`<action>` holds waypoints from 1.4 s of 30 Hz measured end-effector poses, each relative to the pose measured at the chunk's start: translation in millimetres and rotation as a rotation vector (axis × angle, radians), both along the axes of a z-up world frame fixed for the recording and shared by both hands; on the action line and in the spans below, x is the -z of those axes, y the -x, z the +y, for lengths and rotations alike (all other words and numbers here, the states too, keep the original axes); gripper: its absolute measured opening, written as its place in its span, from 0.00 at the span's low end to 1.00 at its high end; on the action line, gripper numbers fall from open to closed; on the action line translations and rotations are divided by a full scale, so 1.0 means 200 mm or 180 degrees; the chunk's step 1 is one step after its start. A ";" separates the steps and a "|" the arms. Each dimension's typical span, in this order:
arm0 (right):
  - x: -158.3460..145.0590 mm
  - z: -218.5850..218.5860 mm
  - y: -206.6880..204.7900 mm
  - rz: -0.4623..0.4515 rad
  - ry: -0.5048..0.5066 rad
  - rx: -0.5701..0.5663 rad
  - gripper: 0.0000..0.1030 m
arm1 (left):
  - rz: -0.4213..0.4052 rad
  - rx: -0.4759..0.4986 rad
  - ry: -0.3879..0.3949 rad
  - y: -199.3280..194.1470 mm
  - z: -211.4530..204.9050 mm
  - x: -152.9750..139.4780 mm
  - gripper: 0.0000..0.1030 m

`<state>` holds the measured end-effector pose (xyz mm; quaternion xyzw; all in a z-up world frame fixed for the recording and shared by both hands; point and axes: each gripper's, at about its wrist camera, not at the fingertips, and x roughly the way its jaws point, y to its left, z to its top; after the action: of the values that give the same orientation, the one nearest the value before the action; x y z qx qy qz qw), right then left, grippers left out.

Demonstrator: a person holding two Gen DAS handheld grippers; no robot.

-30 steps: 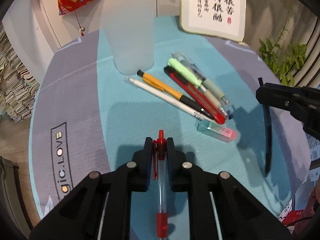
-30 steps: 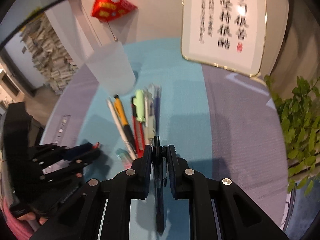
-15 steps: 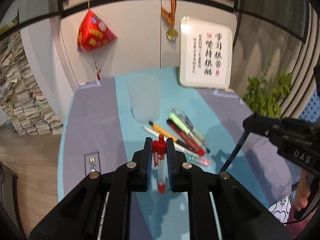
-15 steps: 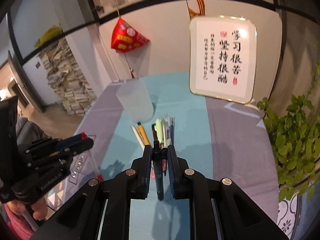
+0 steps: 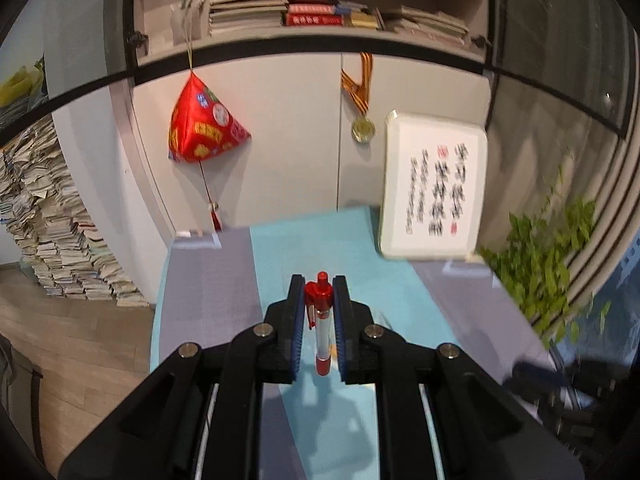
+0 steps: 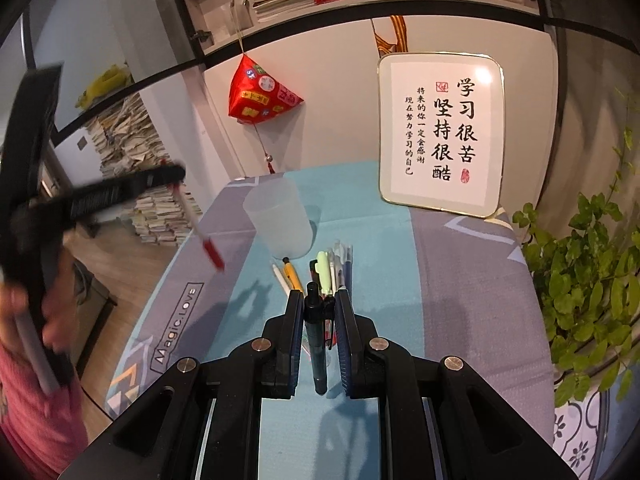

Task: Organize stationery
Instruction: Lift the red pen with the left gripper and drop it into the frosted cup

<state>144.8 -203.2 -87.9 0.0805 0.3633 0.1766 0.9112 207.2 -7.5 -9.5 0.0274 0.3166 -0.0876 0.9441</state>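
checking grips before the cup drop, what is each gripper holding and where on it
Left gripper: red pen, pinched at its clip end. Right gripper: black pen, also near its clip end.

Both tongs, left and right, are matte black plastic with 4 silver screws and blue-ribbed inner pads. Beside the left tongs, a pink sleeve.

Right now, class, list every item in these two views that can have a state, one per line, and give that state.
left gripper: fingers shut on the red pen, raised off the table.
red pen: gripped near its clip end, hanging down.
right gripper: fingers shut on the black pen.
black pen: gripped, tip hanging down.
frosted cup: upright, apparently empty.
loose pens: lying flat beside the cup.
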 end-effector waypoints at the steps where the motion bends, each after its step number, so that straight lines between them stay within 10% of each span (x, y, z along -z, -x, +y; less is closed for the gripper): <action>1: 0.00 0.00 0.00 -0.0004 0.0002 0.0001 0.16 | -0.0026 -0.0019 0.0003 -0.02 0.00 -0.02 0.11; 42: -0.15 0.09 -0.04 -0.0156 0.0100 0.0067 0.16 | 0.0493 -0.0121 0.0127 -0.38 0.06 0.35 0.13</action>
<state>152.0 -185.3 -57.2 0.0656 0.3427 0.1632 0.9229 284.1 3.6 -79.7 -0.0043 0.3874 -0.0777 0.9186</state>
